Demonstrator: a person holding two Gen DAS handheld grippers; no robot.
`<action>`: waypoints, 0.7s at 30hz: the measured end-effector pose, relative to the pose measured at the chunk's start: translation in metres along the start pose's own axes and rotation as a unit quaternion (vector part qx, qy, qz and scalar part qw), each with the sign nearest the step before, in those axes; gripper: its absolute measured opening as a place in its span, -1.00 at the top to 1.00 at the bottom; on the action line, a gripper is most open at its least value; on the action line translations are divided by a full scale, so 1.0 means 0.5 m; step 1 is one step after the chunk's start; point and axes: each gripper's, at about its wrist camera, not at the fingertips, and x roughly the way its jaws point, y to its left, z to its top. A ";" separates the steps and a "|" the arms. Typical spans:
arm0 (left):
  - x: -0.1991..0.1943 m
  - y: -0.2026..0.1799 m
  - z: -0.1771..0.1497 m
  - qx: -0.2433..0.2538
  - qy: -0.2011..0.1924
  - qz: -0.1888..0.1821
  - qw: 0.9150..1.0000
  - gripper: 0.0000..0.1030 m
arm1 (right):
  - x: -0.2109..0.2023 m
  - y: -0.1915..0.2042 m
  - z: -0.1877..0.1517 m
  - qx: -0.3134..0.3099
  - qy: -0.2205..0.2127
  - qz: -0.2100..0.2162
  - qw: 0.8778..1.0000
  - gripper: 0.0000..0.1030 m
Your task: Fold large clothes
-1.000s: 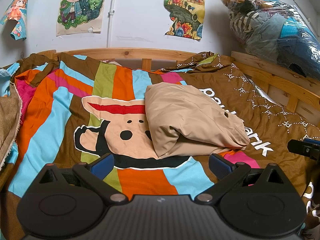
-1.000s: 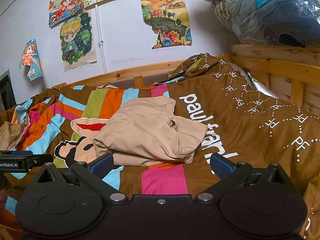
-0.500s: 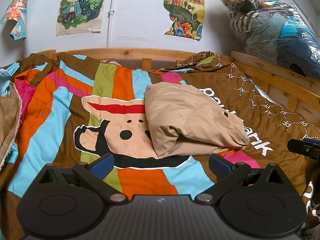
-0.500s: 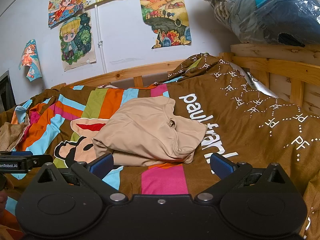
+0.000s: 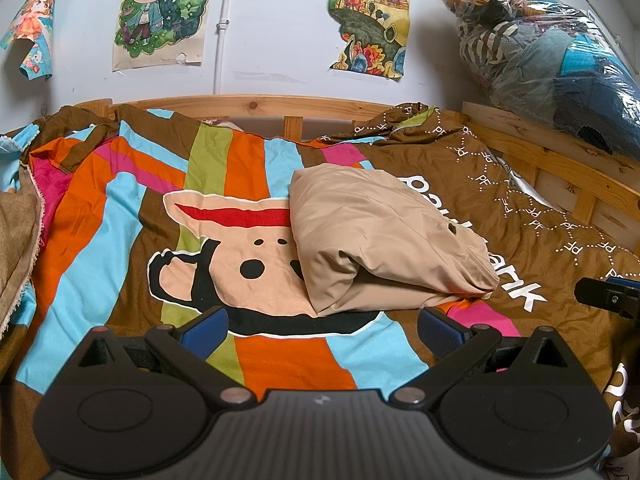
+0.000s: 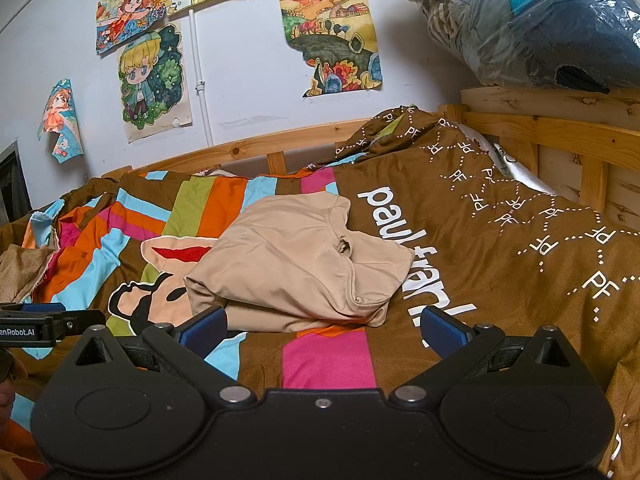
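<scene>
A beige garment (image 5: 384, 236) lies folded in a thick bundle in the middle of the bed, on a striped cartoon duvet (image 5: 120, 216). It also shows in the right wrist view (image 6: 304, 264). My left gripper (image 5: 322, 330) is open and empty, just short of the bundle's near edge. My right gripper (image 6: 322, 328) is open and empty, also just in front of the bundle. The right gripper's tip shows at the right edge of the left wrist view (image 5: 608, 296); the left gripper's tip shows at the left edge of the right wrist view (image 6: 44, 322).
A wooden bed rail (image 5: 256, 102) runs along the far side and the right side (image 6: 560, 128). A plastic bag of clothes (image 5: 560, 52) sits on the right rail. A tan cloth (image 5: 16, 248) lies at the left edge. Posters hang on the white wall.
</scene>
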 end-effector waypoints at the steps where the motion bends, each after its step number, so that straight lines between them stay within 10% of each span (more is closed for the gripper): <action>1: 0.000 0.000 0.000 0.000 0.000 0.000 1.000 -0.99 | 0.000 0.000 0.000 0.000 0.000 0.000 1.000 -0.99; 21: -0.002 -0.015 -0.003 0.035 -0.003 0.027 0.999 -0.99 | 0.002 -0.003 0.000 0.003 0.003 0.000 1.000 -0.99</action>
